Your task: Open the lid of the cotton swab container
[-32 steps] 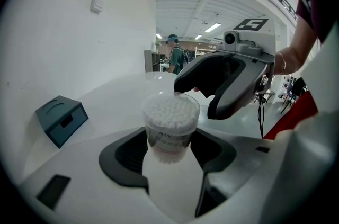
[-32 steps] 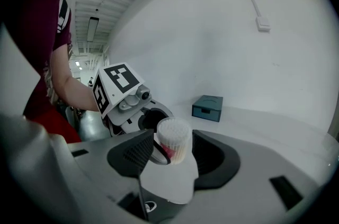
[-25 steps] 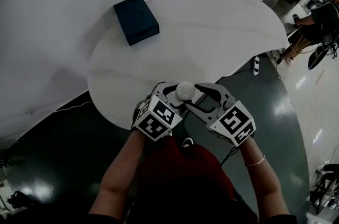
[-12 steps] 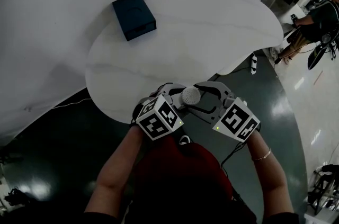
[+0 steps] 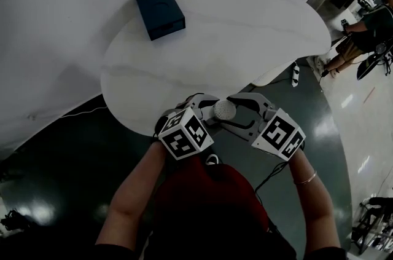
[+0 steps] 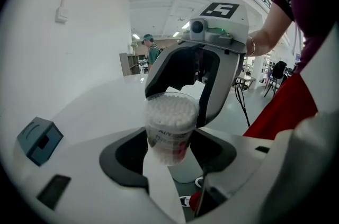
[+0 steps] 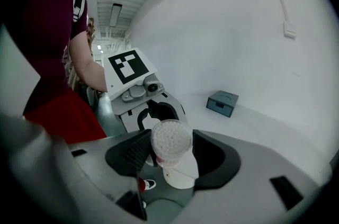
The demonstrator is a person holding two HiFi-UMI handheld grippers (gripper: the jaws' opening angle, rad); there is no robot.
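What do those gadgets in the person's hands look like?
The left gripper and right gripper are pale grey, with curved jaws padded in black and a white cube of black square markers. A black cable trails from the right one. The person wears a dark red shirt and a bracelet.

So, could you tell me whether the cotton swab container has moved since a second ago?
Yes, slightly: the cotton swab container is now farther from the blue box, drawn toward the near edge of the table.
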